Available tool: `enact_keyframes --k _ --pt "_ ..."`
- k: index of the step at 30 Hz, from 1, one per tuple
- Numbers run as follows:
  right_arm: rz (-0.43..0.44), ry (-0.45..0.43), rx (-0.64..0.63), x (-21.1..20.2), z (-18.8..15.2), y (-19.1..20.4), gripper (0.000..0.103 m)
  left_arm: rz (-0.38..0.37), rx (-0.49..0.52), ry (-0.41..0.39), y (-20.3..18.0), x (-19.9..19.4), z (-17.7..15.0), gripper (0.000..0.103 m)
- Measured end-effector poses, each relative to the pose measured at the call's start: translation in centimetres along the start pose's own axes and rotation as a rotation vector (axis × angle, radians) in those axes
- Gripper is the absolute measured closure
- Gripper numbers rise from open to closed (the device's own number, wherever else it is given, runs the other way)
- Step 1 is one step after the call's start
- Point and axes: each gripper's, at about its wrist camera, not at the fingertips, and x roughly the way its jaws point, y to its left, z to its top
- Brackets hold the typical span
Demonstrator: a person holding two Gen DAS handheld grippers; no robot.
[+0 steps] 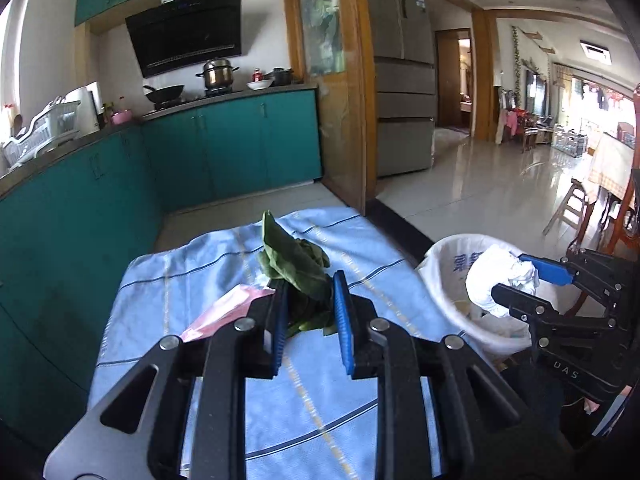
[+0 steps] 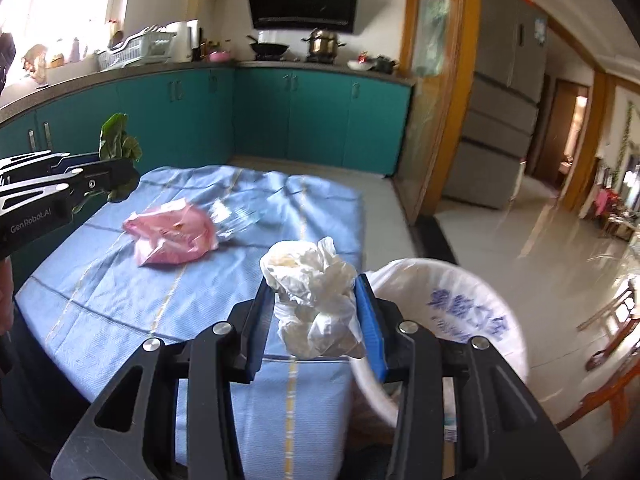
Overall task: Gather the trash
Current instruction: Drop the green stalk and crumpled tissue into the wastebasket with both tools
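While left claw (image 1: 310,312) pinches leaves (image 1: 294,260), only right view shows pink bag (image 2: 172,236); right claw (image 2: 316,316) grips tissue (image 2: 316,296).

A blue checked cloth (image 2: 192,304) covers the table, bearing 1 pink bag (image 2: 172,236) and clear plastic (image 2: 236,216).

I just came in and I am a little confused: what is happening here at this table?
A person is clearing trash with two handheld tools. The left claw is shut on green leaves, lifted above the blue tablecloth. The right claw is shut on crumpled white paper beside the lined bin. A pink bag and clear plastic remain on the cloth.
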Motion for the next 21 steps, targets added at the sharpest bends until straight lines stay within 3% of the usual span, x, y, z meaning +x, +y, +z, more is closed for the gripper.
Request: enact_keyframes --k 13,21 --pt "-0.168 -0.059 0.104 -3.6 -1.0 -7.4 0.062 -0.21 0.076 -0.039 -9.2 3.3 3.5 0.08" --pt "-0.228 -0.038 0.164 -3.7 -2.9 -10.7 0.062 -0.255 0.16 -0.012 -15.4 6.9 4.1 0.079"
